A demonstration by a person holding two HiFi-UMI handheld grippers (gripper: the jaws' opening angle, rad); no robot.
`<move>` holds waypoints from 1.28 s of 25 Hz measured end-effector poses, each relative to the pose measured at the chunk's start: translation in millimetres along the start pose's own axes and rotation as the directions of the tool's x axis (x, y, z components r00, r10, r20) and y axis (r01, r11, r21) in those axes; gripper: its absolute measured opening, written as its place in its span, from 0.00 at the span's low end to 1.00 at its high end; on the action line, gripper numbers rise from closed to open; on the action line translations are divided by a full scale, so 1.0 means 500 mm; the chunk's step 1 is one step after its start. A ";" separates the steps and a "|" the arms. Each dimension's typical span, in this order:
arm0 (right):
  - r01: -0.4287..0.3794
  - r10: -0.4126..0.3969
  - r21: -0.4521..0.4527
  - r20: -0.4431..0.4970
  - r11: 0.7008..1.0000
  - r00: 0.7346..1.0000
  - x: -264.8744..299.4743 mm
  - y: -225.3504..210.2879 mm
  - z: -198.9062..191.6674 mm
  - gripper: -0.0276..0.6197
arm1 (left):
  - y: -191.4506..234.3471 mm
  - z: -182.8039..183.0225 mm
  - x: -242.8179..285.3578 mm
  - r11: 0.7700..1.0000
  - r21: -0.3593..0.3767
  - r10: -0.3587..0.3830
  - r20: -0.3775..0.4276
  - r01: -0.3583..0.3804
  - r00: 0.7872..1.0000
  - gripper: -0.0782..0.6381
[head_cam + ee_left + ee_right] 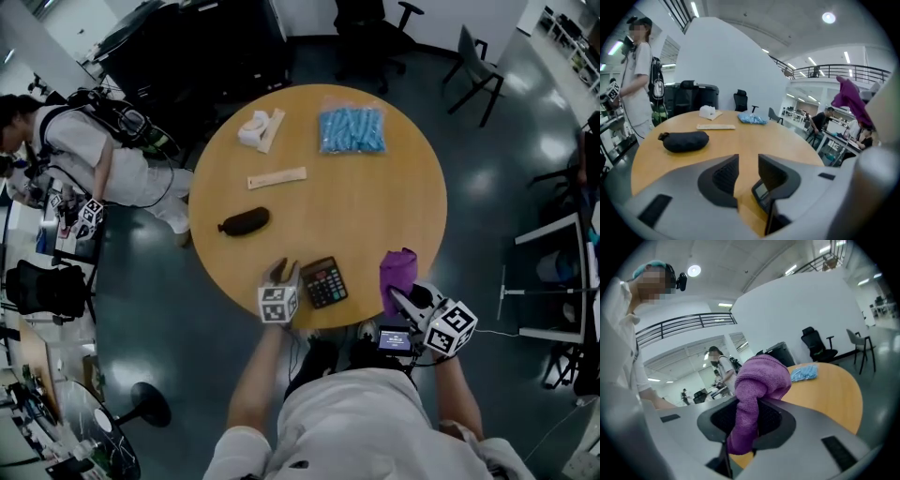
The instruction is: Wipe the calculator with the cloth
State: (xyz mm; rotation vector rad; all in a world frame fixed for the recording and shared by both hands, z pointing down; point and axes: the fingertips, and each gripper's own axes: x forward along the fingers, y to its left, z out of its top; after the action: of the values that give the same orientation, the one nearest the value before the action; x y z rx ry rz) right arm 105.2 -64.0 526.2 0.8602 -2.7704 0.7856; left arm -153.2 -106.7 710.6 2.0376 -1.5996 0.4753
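Note:
A black calculator (324, 281) lies face up near the front edge of the round wooden table (375, 197). My left gripper (284, 272) hovers just left of it, jaws open with nothing between them. In the left gripper view the calculator (761, 191) peeks out below the right jaw of the left gripper (748, 171). My right gripper (398, 298) is at the table's front right edge, shut on a purple cloth (397, 274) that stands bunched above the jaws. The right gripper view shows the cloth (757, 380) pinched in the right gripper (746, 420), a tail hanging below.
A black pouch (246, 221) lies left of centre, a beige strip (277, 177) behind it. A white object (260, 128) and a blue packet (352, 128) sit at the far side. A person (84, 150) stands left of the table; chairs (478, 70) stand beyond it.

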 end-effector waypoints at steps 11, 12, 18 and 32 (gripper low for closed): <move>0.373 -0.300 -0.266 0.276 0.889 0.913 -0.034 0.068 0.110 0.20 | -0.146 0.271 -0.382 0.968 -0.055 0.246 0.402 -0.245 0.882 0.12; 0.371 -0.293 -0.265 0.291 0.890 0.911 -0.028 0.073 0.112 0.20 | -0.164 0.286 -0.402 0.967 -0.053 0.247 0.448 -0.251 0.859 0.12; 0.321 -0.249 -0.273 0.267 0.907 0.931 0.013 0.077 0.084 0.20 | -0.214 0.259 -0.386 0.973 -0.037 0.220 0.465 -0.229 0.858 0.12; 0.318 -0.266 -0.279 0.210 0.906 0.941 0.034 0.048 0.048 0.19 | -0.235 0.267 -0.387 0.978 -0.020 0.192 0.490 -0.209 0.850 0.12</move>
State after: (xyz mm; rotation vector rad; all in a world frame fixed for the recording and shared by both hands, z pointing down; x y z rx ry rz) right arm 78.2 -67.7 499.6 1.2827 -2.6973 0.2267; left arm -91.8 -9.3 474.1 2.1388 -2.1281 0.0441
